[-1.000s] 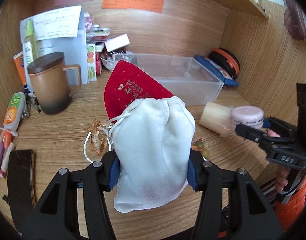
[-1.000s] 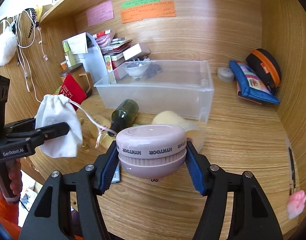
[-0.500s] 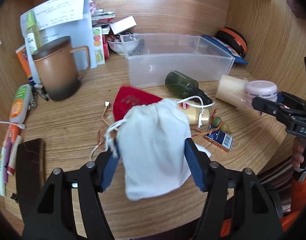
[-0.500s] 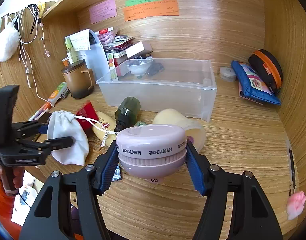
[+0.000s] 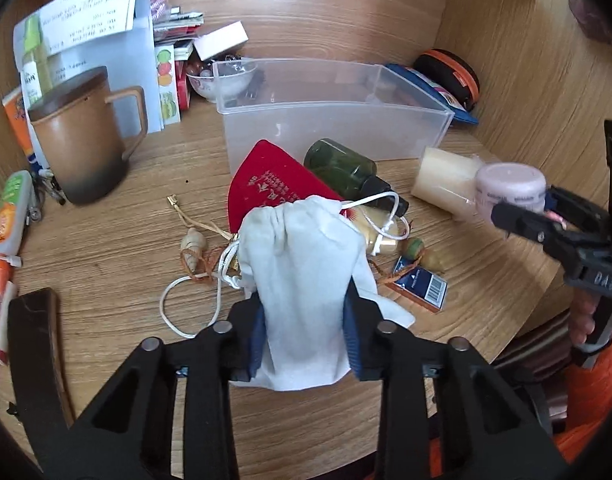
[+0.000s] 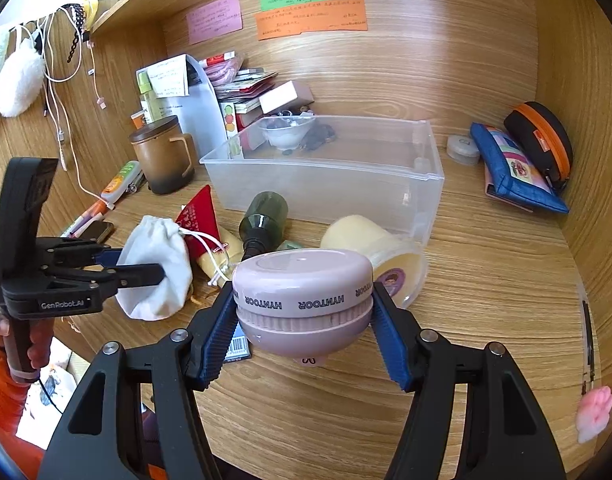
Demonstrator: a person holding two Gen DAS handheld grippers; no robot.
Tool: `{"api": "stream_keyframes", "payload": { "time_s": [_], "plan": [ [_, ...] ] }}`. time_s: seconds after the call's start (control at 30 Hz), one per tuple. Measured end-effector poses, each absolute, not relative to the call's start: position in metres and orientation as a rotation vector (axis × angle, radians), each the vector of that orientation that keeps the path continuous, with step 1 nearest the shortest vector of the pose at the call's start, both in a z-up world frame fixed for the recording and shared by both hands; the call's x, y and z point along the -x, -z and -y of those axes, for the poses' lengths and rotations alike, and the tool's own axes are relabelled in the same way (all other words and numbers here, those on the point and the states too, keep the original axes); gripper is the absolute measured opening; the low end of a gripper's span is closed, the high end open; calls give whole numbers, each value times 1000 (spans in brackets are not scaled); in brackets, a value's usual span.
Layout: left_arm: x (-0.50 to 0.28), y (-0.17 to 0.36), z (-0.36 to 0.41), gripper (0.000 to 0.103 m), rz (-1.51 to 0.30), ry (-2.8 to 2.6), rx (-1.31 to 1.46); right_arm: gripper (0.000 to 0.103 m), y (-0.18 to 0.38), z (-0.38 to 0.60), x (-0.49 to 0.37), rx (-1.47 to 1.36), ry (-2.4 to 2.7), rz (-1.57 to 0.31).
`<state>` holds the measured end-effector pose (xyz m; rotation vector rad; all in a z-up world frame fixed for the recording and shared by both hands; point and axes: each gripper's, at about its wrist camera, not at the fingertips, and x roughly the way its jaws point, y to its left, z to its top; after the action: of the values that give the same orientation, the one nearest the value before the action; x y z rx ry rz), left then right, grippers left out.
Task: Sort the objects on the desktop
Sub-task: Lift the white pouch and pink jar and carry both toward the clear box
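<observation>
**White pouch and pink jar held over a cluttered wooden surface**

White cloth fills the left gripper (image 5: 304,332): its blue-padded fingers (image 5: 257,336) are closing on the drawstring pouch (image 5: 306,280), pinching its lower half. The right gripper (image 6: 304,320) clamps a pink jar (image 6: 302,292) by its sides, lid uppermost. Outward from the pouch, a red pouch (image 5: 266,184) lies at twelve o'clock, a dark green bottle (image 5: 346,168) at one o'clock, a small blue box (image 5: 420,286) at three o'clock. Farther back stands the clear plastic bin (image 5: 334,120), with a brown mug (image 5: 74,140) at ten o'clock on the surface (image 5: 106,232).
</observation>
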<state>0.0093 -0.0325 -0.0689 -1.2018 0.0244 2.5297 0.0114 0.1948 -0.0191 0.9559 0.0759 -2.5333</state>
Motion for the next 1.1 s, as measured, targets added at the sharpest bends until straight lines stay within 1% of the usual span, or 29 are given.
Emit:
{"api": "stream_keyframes", "payload": {
  "time_s": [0.1,0.5,1.1],
  "plan": [
    [-15,62,35,26,-8,-2523,1191,60,15,-197,-10,-950,2540,-75],
    [-29,21,37,26,-20,-2566,1053,60,-3,-200,-13,-895,2547,-82],
    [-2,-39,21,26,-59,-2574,891,60,-48,-204,-2,-811,2567,-93]
  ]
}}
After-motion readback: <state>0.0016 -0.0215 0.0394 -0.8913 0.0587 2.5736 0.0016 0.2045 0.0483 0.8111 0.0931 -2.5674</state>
